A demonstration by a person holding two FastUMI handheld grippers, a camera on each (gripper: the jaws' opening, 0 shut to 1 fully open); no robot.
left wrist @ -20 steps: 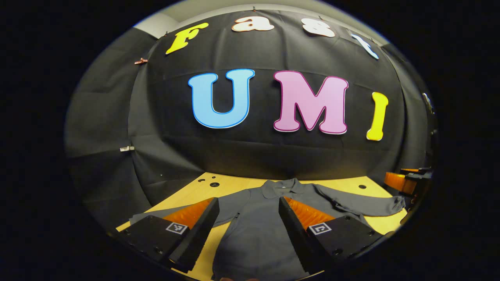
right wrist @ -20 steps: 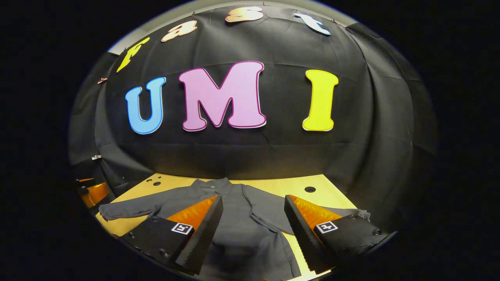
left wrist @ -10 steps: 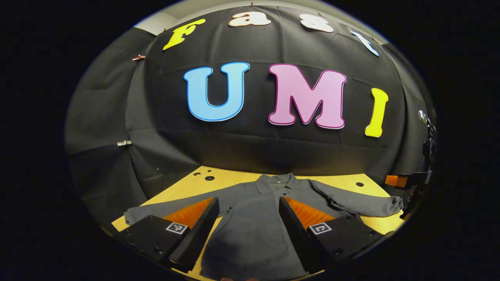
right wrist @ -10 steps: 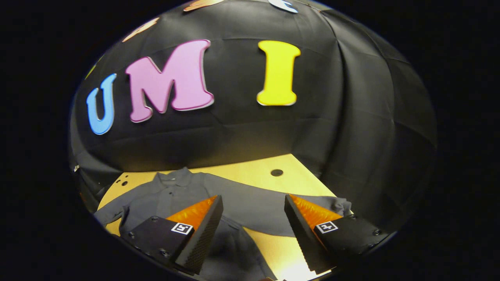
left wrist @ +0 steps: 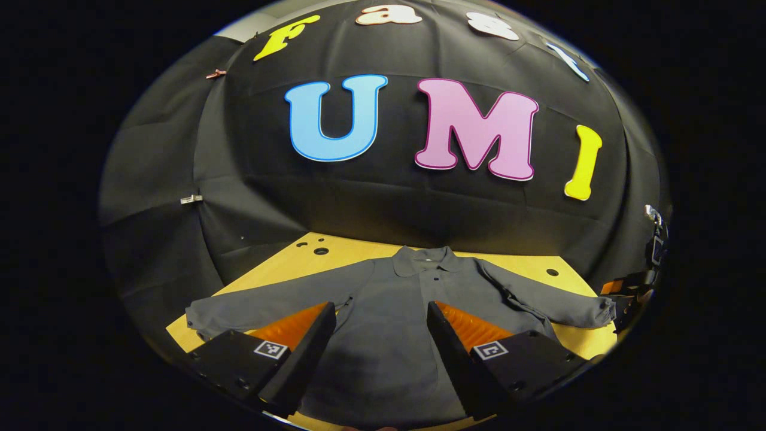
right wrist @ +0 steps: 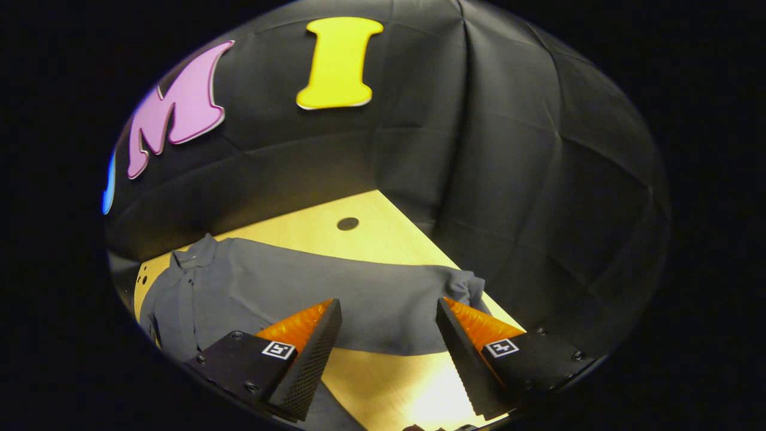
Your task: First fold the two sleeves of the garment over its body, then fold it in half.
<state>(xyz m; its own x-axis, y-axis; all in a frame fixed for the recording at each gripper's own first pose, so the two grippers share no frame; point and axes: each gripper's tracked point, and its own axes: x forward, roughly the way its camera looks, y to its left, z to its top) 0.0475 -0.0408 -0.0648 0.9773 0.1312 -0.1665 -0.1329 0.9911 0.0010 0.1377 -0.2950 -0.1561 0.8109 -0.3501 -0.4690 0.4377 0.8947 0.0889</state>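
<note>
My left fingers (left wrist: pixel 378 335) stand spread, empty, over the shirt (left wrist: pixel 389 323) body; my right fingers (right wrist: pixel 389 335) gape above its right sleeve (right wrist: pixel 383 299). Since a second ago, my right has swung from the body out toward that cuff. The shirt lies flat on the surface (right wrist: pixel 371 236); its hem is cut off below.

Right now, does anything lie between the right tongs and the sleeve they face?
Nothing visible does. The right tongs are open above the sleeve, which lies flat on the bare wooden table.
</note>
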